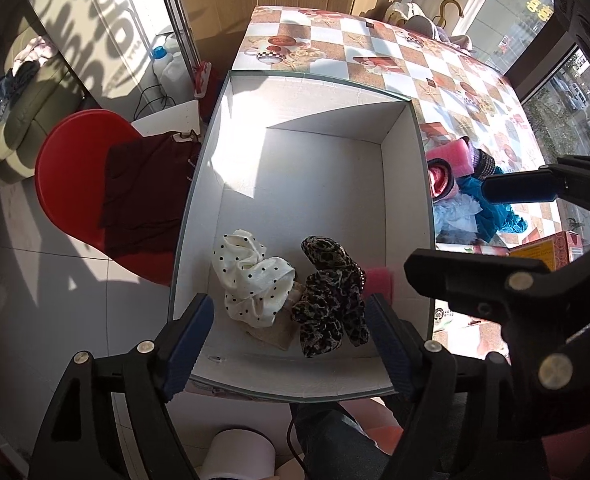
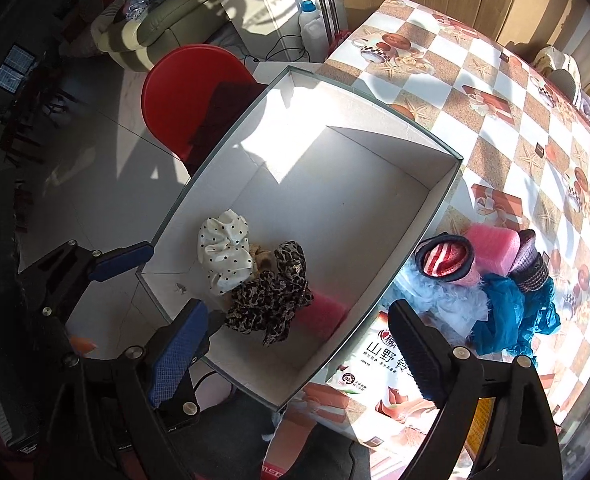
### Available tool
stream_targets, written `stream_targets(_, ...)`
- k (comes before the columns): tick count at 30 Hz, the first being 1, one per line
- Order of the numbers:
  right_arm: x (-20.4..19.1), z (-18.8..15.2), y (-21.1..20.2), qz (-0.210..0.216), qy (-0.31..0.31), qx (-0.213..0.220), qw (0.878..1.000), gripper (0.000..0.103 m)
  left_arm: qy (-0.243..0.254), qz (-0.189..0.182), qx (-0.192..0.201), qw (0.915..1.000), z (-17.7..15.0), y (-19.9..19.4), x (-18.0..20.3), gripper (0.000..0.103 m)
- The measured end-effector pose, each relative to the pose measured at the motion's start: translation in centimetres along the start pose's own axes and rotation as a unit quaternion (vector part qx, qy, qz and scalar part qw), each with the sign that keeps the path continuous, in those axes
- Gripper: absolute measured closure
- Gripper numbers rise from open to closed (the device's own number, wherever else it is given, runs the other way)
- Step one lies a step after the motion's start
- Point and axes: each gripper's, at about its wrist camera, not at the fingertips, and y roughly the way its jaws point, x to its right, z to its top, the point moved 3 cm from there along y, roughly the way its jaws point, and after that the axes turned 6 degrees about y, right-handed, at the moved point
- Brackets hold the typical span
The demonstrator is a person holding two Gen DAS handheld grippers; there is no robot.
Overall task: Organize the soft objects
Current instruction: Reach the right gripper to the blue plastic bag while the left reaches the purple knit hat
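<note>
Two views checked, left wrist first.

Left wrist view: I have the left gripper (image 1: pixel 289 336) pointing steeply down over the near end of the white box (image 1: pixel 319 168). Jaws stand wide apart, nothing between the pads; the cloths lie below on the box floor, not touched. My reading: this is a drop position, jaws released so items settle in the near corner and the far end stays free for the rest. In the box: white dotted cloth (image 1: pixel 251 276), crumpled, black spots on cream; just beside it and touching, leopard-print cloth (image 1: pixel 329 300), bunched and dark; a tan piece (image 1: pixel 275 330) partly under both; a pink foam bit (image 1: pixel 379 280) against the right wall. The right gripper (image 1: pixel 495 240) shows at the right edge, over the table side of the box.

Right wrist view: right gripper (image 2: pixel 311 340), jaws also wide apart, empty. One finger hangs over the box interior, the other outside over a printed packet (image 2: pixel 379 364). I judge it is placed there to go next for the pile still on the checked table (image 2: pixel 495 92): striped red-and-white sock (image 2: pixel 447 258), pink foam (image 2: pixel 493 252), pale blue fluff (image 2: pixel 447 300), teal cloth (image 2: pixel 511 312), all heaped just beside the box wall. Approx. half sorted, est. only.
</note>
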Motion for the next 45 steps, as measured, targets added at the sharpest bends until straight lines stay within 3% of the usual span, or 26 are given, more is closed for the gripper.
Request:
stream_targets(1, 0.2, 0.0, 0.1, -0.003, 0.003, -0.003, 1.0, 0.01, -0.001, 0.001, 0.0, 1.0, 0.1, 0.0, 0.0, 0.014)
stream_targets(7, 1.8, -0.3, 0.8, -0.014, 0.028, -0.033, 0.999, 0.01, 0.0, 0.012, 0.0, 0.9999, 0.6, 0.2, 0.0, 0.012)
stream_targets(11, 3.2, -0.2, 0.6, -0.028, 0.045, -0.04, 0.998, 0.01, -0.014, -0.008, 0.002, 0.9999, 1.1, 0.0, -0.1, 0.012)
stream_targets(17, 7.4, 0.8, -1.8, 0.009, 0.111, -0.032, 0.993, 0.01, -0.002, -0.021, 0.008, 0.9997, 3.0, -0.8, 1.1, 0.012)
stream_targets(21, 12.0, 1.2, -4.1, 0.003, 0.152, -0.02, 0.988, 0.009, 0.034, -0.027, 0.013, 0.999, 4.9, -1.3, 3.6, 0.012)
stream_targets(22, 13.4, 1.2, -4.6, -0.002, 0.164, -0.019, 0.986, 0.0, 0.047, -0.027, 0.014, 0.9984, 5.5, -1.3, 4.6, 0.012)
stream_targets(30, 25.0, -1.4, -6.5, -0.01, 0.278, -0.024, 0.96, 0.0, 0.149, -0.042, 0.009, 0.988, 10.8, 0.7, 13.8, 0.012)
stream_targets(35, 29.9, -3.6, -6.2, 0.007, 0.327, -0.04, 0.944, 0.0, 0.177, -0.044, -0.016, 0.9831, 14.5, 4.4, 18.9, 0.012)
stream_targets(45, 35.4, -4.6, -0.8, 0.004, 0.327, -0.097, 0.94, 0.0, 0.166, -0.003, -0.11, 0.98, 17.5, 12.6, 21.7, 0.012)
